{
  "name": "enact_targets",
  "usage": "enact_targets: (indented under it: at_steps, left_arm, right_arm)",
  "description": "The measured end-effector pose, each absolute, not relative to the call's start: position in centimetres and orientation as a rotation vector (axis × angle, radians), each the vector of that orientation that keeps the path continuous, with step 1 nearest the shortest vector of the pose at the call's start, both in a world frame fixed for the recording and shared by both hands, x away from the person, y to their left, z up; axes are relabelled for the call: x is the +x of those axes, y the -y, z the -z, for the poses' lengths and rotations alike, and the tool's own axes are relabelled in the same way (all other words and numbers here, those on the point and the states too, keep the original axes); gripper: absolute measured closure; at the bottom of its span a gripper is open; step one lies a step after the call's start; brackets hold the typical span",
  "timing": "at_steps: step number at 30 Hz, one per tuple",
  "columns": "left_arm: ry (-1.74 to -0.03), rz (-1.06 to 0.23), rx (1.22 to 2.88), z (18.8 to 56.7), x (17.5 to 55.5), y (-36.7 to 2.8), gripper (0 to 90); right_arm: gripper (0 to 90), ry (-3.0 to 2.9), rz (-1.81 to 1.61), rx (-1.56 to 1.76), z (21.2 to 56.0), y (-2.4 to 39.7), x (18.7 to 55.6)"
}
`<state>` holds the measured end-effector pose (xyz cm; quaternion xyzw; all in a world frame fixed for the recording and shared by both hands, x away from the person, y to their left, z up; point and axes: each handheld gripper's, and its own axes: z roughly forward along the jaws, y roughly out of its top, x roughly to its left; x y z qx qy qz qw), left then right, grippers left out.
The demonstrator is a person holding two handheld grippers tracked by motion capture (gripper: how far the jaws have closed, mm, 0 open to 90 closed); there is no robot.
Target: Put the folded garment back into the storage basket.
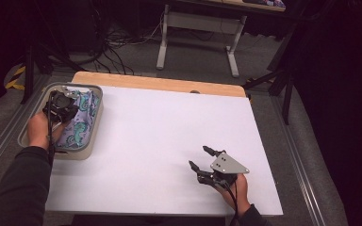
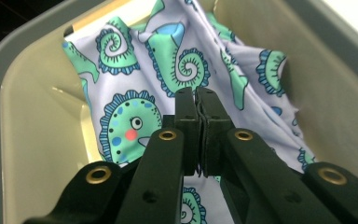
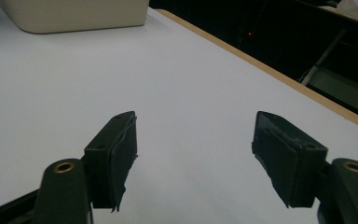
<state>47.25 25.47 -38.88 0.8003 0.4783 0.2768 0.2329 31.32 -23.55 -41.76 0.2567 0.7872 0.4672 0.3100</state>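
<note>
Inside the bin, left gripper clamped tight over the cloth, no fabric visibly pinched; right gripper spread wide and empty, low over the table.

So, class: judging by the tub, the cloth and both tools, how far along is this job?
Early on. Done: the left tool is down in the tub, its jaws shut; whether they pinch the cloth is hard to tell. In hand: the cloth lies inside the tub. Left: lifting it out onto the table, where the right tool waits open, holding nothing.
</note>
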Motion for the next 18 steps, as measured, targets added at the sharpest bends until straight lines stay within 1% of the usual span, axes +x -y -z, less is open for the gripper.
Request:
enact_targets:
  at_steps: [7, 14, 18]
  left_arm:
    - [-1.254, -0.800, 2.163, 38.3, 46.3, -25.2, 86.7]
    - [-1.219, -0.804, 2.118, 38.1, 45.3, -25.0, 85.9]
    - [-1.226, -0.830, 2.111, 38.0, 44.8, -25.1, 82.7]
  right_arm:
    - [29.9, -2.085, -1.228, 0.683, 41.9, 23.6, 31.4]
    - [29.6, -2.089, -1.221, 0.681, 42.0, 23.5, 31.4]
    - [28.4, -2.088, -1.210, 0.684, 42.1, 23.5, 31.5]
